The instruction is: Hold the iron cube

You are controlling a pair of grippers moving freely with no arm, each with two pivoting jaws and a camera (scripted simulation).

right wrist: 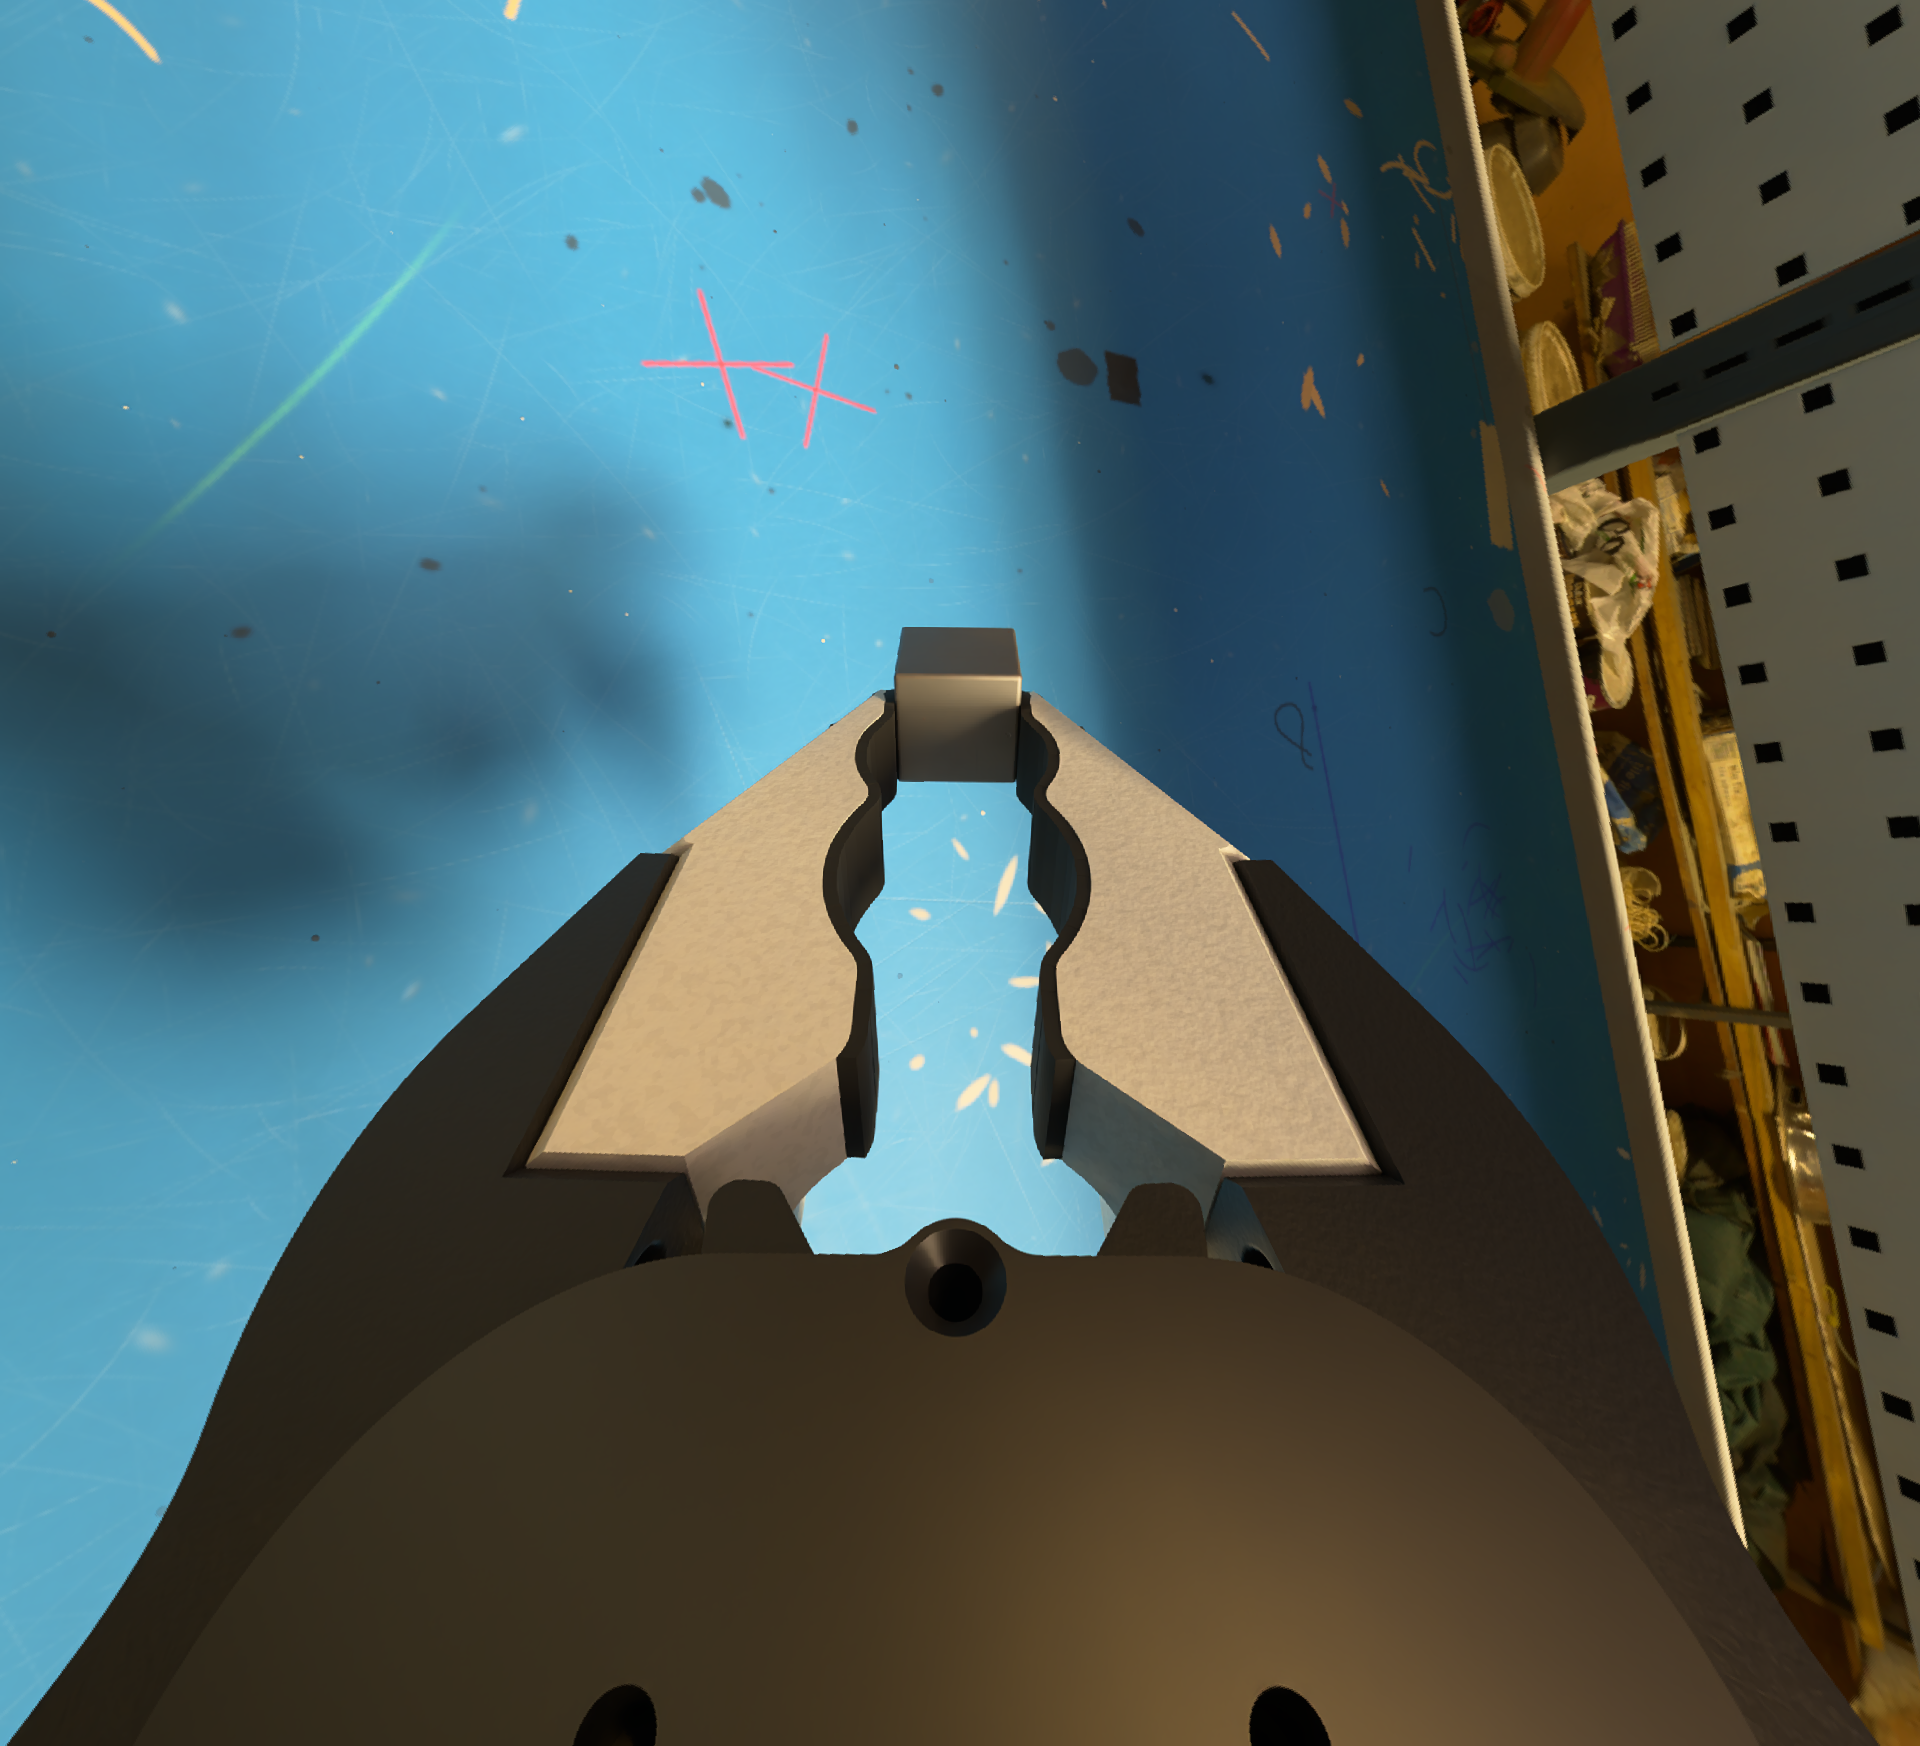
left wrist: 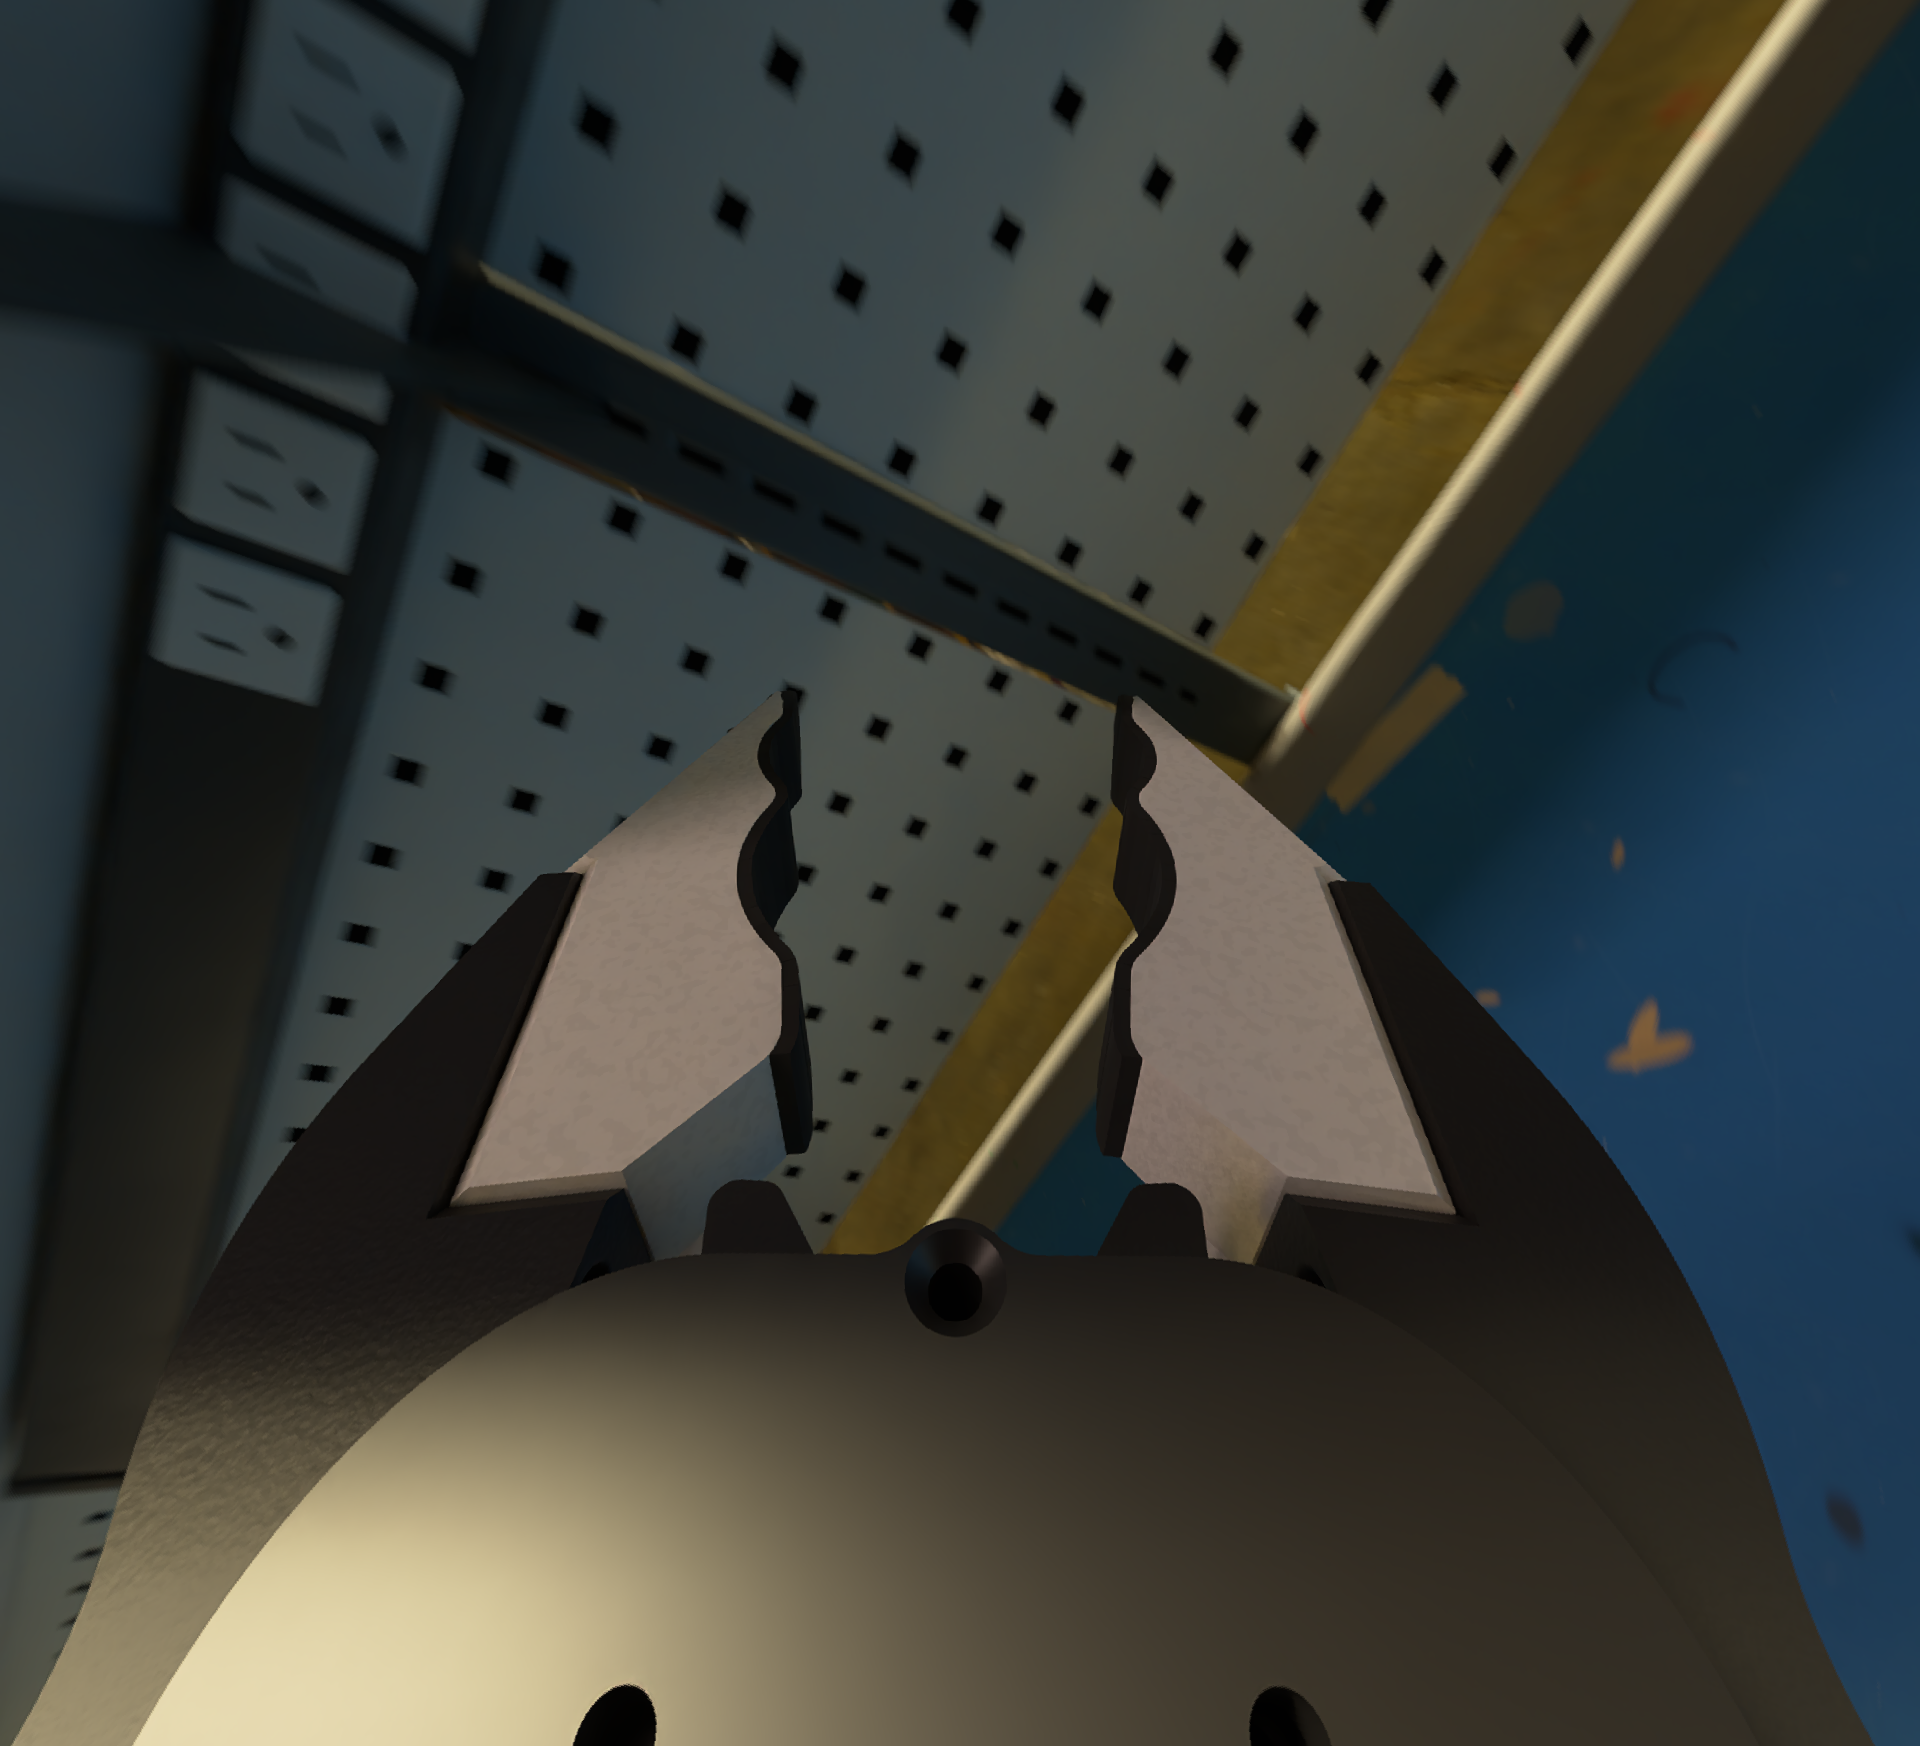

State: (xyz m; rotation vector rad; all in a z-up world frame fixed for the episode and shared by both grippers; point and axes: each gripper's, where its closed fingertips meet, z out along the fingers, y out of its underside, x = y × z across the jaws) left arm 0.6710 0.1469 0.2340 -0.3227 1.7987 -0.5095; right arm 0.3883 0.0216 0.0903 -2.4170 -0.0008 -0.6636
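Observation:
The iron cube (right wrist: 957,704) is small, grey and metallic. It sits between the fingertips of my right gripper (right wrist: 957,709), which is shut on it and holds it over the blue tabletop (right wrist: 416,242). My left gripper (left wrist: 958,709) is open and empty, its two fingers apart, and points at a grey pegboard wall (left wrist: 935,190) past the table's edge. The cube does not show in the left wrist view.
The scratched, paint-marked blue table has a pale edge (right wrist: 1538,553) on the right. Beyond it stand a pegboard (right wrist: 1787,138) and cluttered shelves (right wrist: 1621,605). In the left wrist view a dark slotted rail (left wrist: 883,543) crosses the pegboard and power sockets (left wrist: 270,491) sit at the left.

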